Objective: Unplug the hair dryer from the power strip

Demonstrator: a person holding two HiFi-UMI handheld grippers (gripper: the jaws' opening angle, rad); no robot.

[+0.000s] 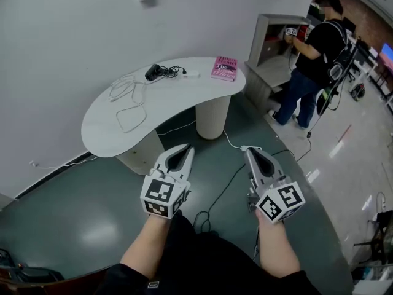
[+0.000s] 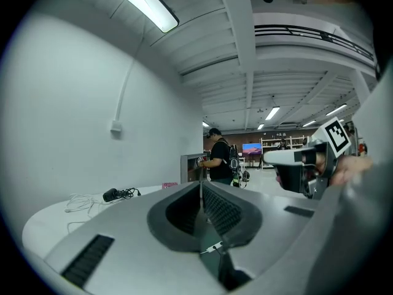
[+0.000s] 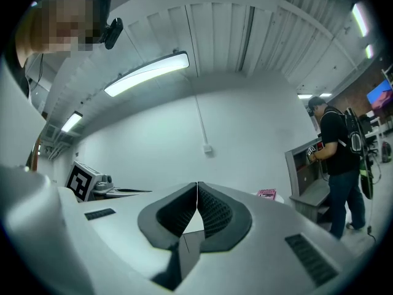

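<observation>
The hair dryer (image 1: pixel 152 72) is small and black; it lies at the far edge of the white curved table (image 1: pixel 104 125), its dark cord (image 1: pixel 172 71) bunched just right of it toward a white power strip (image 1: pixel 189 74); a pink book (image 1: pixel 225 68) lies further right; the left gripper (image 1: pixel 187 147) and right gripper (image 1: pixel 247 148) are on the near side, well apart from the table, each with jaws pressed together on nothing.

Both forearms (image 1: pixel 145 246) extend forward, bare, side by side. The left gripper (image 1: pixel 186 147) has its jaws closed tip to tip with nothing between them. The right gripper (image 1: pixel 246 149) has its jaws closed likewise and is empty. Both grippers point forward, near each other but apart.
</observation>
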